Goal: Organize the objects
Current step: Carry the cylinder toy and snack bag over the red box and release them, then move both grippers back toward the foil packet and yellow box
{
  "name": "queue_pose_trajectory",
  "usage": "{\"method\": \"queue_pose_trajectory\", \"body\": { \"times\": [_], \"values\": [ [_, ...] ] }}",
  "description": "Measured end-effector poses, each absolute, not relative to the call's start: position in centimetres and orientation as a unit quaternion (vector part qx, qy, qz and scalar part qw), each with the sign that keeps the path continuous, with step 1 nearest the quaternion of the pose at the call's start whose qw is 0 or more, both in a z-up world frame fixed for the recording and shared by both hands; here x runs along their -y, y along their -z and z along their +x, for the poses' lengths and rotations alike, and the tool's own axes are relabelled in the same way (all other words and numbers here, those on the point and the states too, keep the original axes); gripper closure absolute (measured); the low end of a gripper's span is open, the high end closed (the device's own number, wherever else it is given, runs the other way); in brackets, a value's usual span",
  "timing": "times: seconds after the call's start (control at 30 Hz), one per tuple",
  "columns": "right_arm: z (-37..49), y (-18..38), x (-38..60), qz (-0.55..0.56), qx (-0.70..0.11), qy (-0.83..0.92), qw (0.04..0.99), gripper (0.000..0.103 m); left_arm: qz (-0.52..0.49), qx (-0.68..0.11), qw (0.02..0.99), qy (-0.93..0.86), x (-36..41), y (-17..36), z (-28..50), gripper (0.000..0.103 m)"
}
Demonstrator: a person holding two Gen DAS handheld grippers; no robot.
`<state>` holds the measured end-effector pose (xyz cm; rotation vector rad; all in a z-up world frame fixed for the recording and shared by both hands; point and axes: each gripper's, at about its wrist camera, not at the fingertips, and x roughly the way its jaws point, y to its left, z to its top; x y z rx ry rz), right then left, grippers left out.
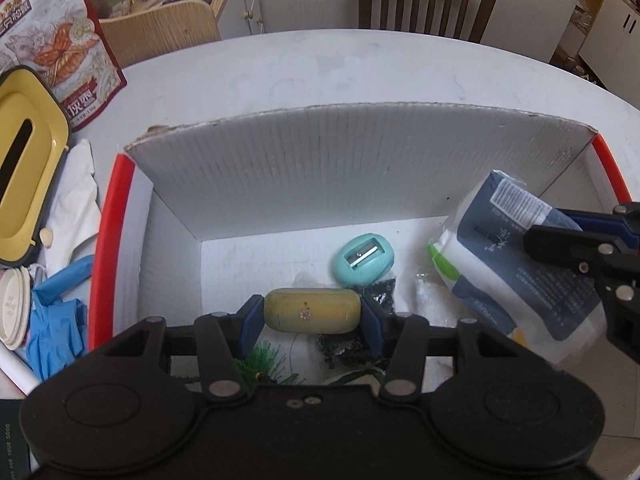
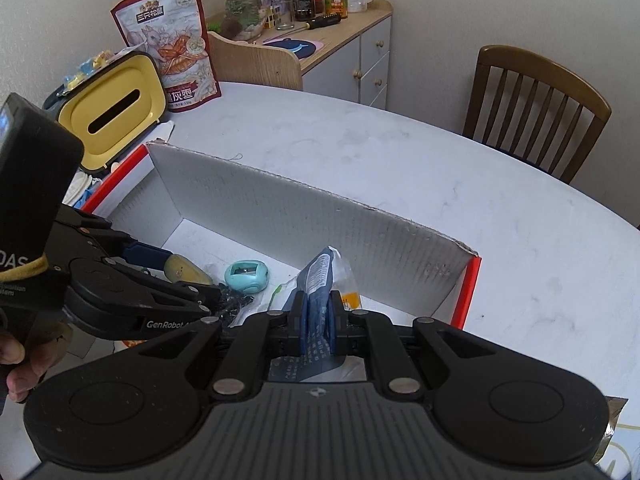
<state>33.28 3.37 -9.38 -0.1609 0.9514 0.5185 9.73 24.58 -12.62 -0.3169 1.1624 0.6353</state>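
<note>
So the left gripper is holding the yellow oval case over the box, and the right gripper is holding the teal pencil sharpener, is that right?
Not quite. The left gripper does hold the yellow oval case over the box, but the right gripper is shut on the blue-and-white tissue pack, as the right wrist view shows. The teal pencil sharpener lies loose on the box floor.

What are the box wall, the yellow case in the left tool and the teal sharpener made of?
Box wall: corrugated cardboard, matte white; ribbed face, ragged fluted top edge.
Yellow case: probably hard plastic, smooth and slightly scuffed, small flower print.
Teal sharpener: glossy moulded plastic with a metal blade that glints.
</note>
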Motion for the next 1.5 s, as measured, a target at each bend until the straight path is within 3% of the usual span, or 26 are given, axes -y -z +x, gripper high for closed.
{"method": "queue_pose_trajectory", "body": {
  "times": [0.17, 0.3, 0.6, 0.67, 0.73, 1.0, 1.2, 1.5],
  "values": [
    [33.0, 9.1, -3.1, -0.074, -0.455, -0.247, 0.852, 0.092, -0.152, -0.534, 0.777, -0.297, -24.6, 12.4, 9.6, 0.052],
    [32.6, 8.7, -2.6, -0.069, -0.455, -0.248, 0.852, 0.090, -0.150, -0.525, 0.783, -0.297, -24.2, 11.9, 9.4, 0.041],
    [30.5, 6.9, -0.7, -0.057, -0.438, -0.257, 0.860, 0.069, -0.146, -0.502, 0.801, -0.293, -22.3, 10.1, 9.0, 0.041],
    [30.0, 6.2, -0.1, -0.053, -0.430, -0.259, 0.863, 0.055, -0.141, -0.497, 0.804, -0.294, -21.8, 9.6, 8.9, 0.040],
    [29.3, 5.6, 0.5, -0.049, -0.421, -0.260, 0.868, 0.050, -0.138, -0.492, 0.808, -0.294, -21.2, 9.1, 8.7, 0.040],
    [26.8, 3.1, 3.2, -0.025, -0.397, -0.270, 0.877, 0.050, -0.129, -0.466, 0.825, -0.294, -18.7, 6.3, 7.5, 0.039],
    [24.4, 1.3, 5.4, -0.009, -0.375, -0.272, 0.886, 0.050, -0.125, -0.437, 0.844, -0.285, -16.1, 3.9, 7.1, 0.031],
    [20.9, -0.5, 10.6, 0.014, -0.352, -0.265, 0.898, 0.042, -0.107, -0.407, 0.867, -0.267, -10.9, 1.4, 7.5, 0.025]
  ]
}}
